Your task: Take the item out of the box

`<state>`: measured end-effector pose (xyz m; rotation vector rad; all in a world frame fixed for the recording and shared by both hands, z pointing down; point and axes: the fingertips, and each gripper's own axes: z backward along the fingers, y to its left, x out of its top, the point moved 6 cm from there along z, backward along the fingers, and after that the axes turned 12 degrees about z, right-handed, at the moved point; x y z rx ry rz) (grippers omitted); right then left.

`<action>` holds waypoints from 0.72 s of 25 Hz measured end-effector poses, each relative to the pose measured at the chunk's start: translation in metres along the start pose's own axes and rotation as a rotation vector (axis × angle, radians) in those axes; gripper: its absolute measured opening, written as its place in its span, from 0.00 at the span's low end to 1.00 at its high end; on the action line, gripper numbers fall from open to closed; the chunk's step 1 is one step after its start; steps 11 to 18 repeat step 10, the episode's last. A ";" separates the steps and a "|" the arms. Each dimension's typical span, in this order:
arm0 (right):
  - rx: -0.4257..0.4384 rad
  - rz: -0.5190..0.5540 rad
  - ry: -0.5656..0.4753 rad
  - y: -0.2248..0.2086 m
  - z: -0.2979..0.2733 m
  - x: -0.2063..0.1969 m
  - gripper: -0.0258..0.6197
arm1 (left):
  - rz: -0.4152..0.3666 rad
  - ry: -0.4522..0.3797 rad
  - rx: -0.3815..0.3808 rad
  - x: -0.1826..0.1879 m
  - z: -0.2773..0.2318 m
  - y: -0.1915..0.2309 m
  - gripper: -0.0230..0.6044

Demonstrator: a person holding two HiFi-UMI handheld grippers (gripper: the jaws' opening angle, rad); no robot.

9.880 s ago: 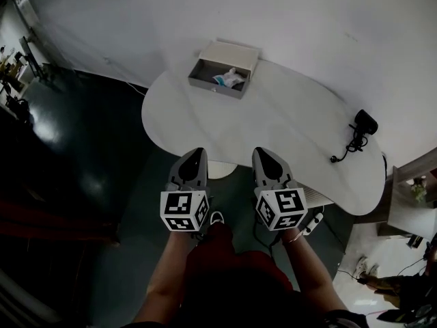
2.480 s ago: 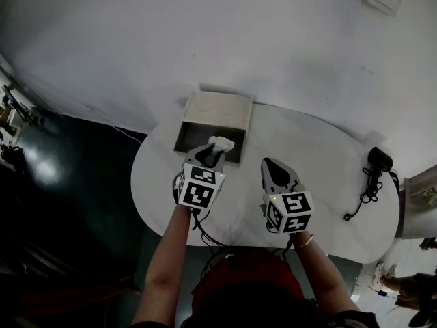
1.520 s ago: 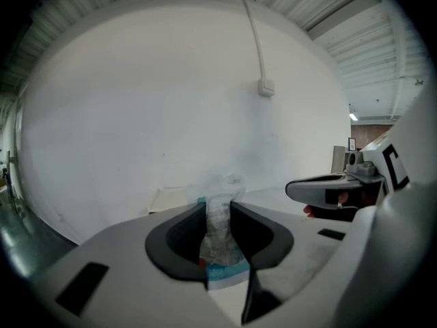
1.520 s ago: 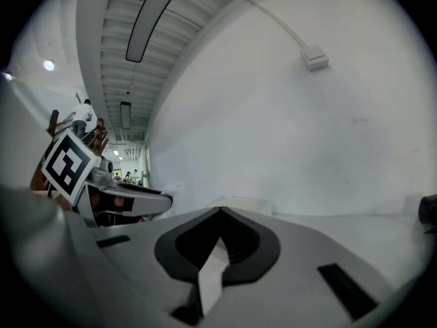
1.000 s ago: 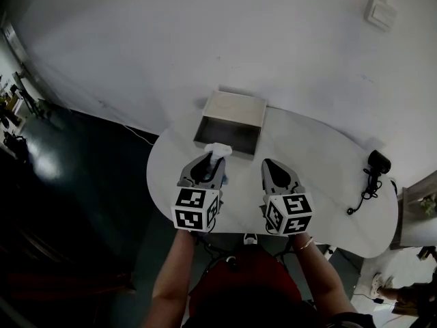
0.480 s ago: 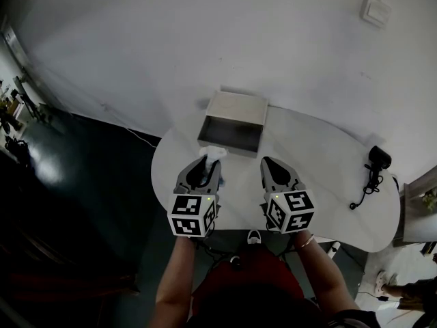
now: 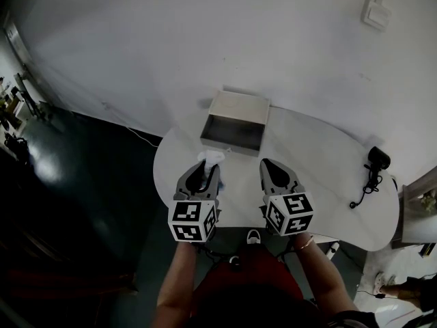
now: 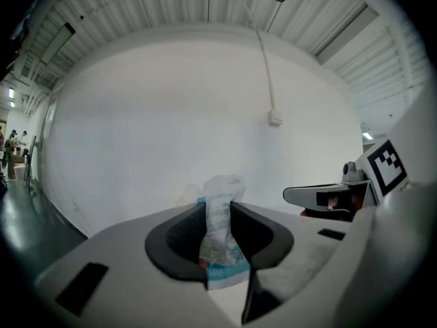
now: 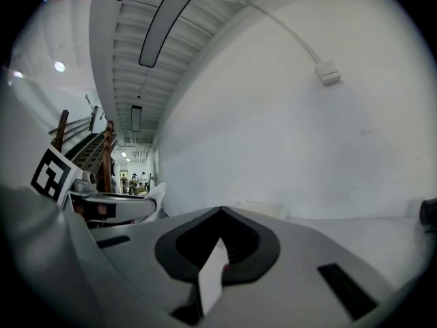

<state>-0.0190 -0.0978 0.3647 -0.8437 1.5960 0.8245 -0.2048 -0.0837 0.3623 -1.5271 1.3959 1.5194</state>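
**Packet** (image 8: 218,241): small and crumpled, white with a blue-green printed edge. It stands upright between the jaws of the left gripper (image 7: 207,165), its top poking above the tips. It is out of the box and held over the near part of the surface, between box and person.

**Left gripper:** part closed, pads pressed on the packet from both sides.

**Right gripper** (image 7: 268,163): jaws together, nothing in them. It sits beside the left one, over the surface.

**Box** (image 7: 235,120): open, pale, on the far edge of the surface near the wall. Its inside looks dark and empty.

**Surface** (image 7: 321,162): white, rounded, and bare in front of the grippers.

**Black device with cable** (image 7: 374,160): at the right end, well apart.

**Step in hand:** removal looks done, and the packet is being carried clear of the box.

**Next move, as judged:** lower the packet onto bare surface short of the box, then open the left jaws. Thin film may cling to a pad, so open them fully before drawing away.
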 end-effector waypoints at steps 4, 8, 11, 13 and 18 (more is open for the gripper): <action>-0.001 -0.001 -0.007 0.005 0.003 0.001 0.06 | 0.004 -0.010 0.004 -0.001 0.008 0.001 0.23; -0.006 -0.001 -0.021 0.008 0.007 0.002 0.06 | 0.001 -0.028 0.002 0.001 0.014 0.000 0.23; -0.007 0.001 -0.027 0.009 0.009 0.002 0.06 | -0.001 -0.035 -0.001 0.002 0.016 0.000 0.23; -0.007 0.001 -0.027 0.009 0.009 0.002 0.06 | -0.001 -0.035 -0.001 0.002 0.016 0.000 0.23; -0.007 0.001 -0.027 0.009 0.009 0.002 0.06 | -0.001 -0.035 -0.001 0.002 0.016 0.000 0.23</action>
